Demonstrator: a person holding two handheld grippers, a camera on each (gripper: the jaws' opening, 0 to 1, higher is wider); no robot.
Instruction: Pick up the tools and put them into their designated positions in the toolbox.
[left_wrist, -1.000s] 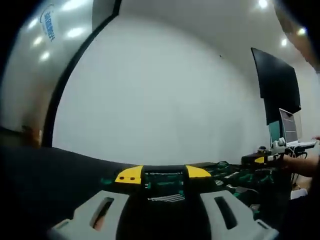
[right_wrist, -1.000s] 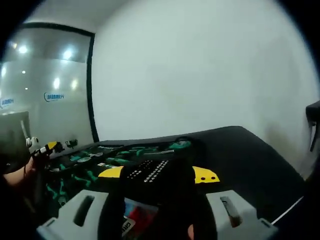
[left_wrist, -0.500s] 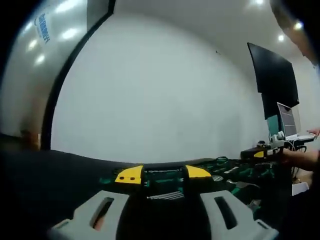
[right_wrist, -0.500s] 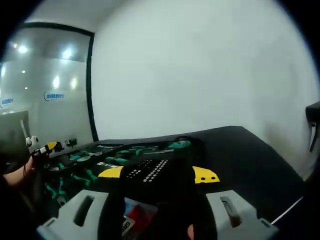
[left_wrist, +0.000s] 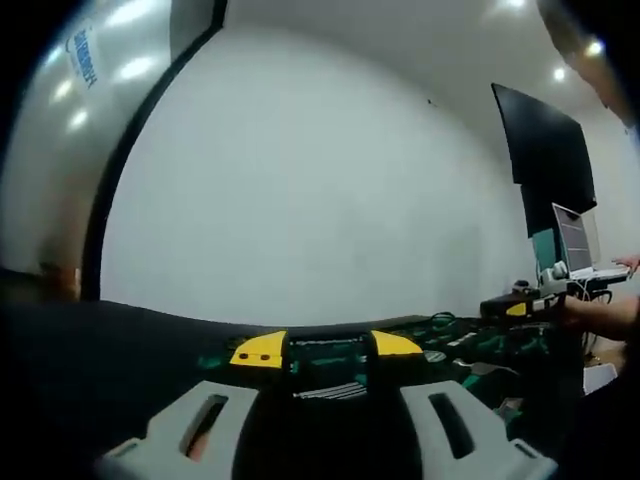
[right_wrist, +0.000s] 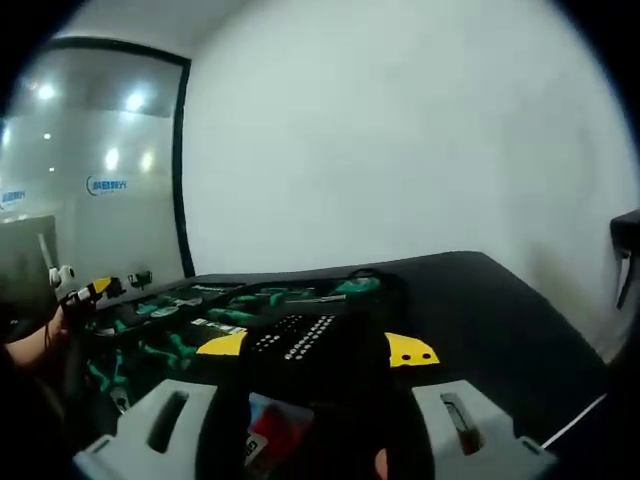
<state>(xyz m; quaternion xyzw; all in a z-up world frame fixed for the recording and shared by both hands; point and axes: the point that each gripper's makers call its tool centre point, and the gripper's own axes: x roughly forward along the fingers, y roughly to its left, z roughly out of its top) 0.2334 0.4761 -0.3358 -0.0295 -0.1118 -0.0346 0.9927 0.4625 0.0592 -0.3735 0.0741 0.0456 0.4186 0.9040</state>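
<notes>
The open toolbox (left_wrist: 470, 350) lies on a black table, with green-handled tools in its slots; it also appears as the toolbox (right_wrist: 230, 305) in the right gripper view. My left gripper (left_wrist: 328, 347) hovers low at the box's near edge. Its yellow-tipped jaws stand wide apart, with box contents showing between them. My right gripper (right_wrist: 316, 349) is shut on a black bit holder (right_wrist: 300, 345) with rows of pale dots and a red and white label. A hand holds the left gripper (right_wrist: 95, 292) at the box's far left, and the right gripper (left_wrist: 515, 312) sits at the box's right end.
The black table (right_wrist: 500, 310) runs out to the right of the box, and more black table (left_wrist: 110, 340) lies to the left. A white wall stands behind. At the far right are a laptop (left_wrist: 578, 250) and a dark wall screen (left_wrist: 545, 160).
Both views have drifted slightly. The right gripper still grips the bit holder, and no tool has moved.
</notes>
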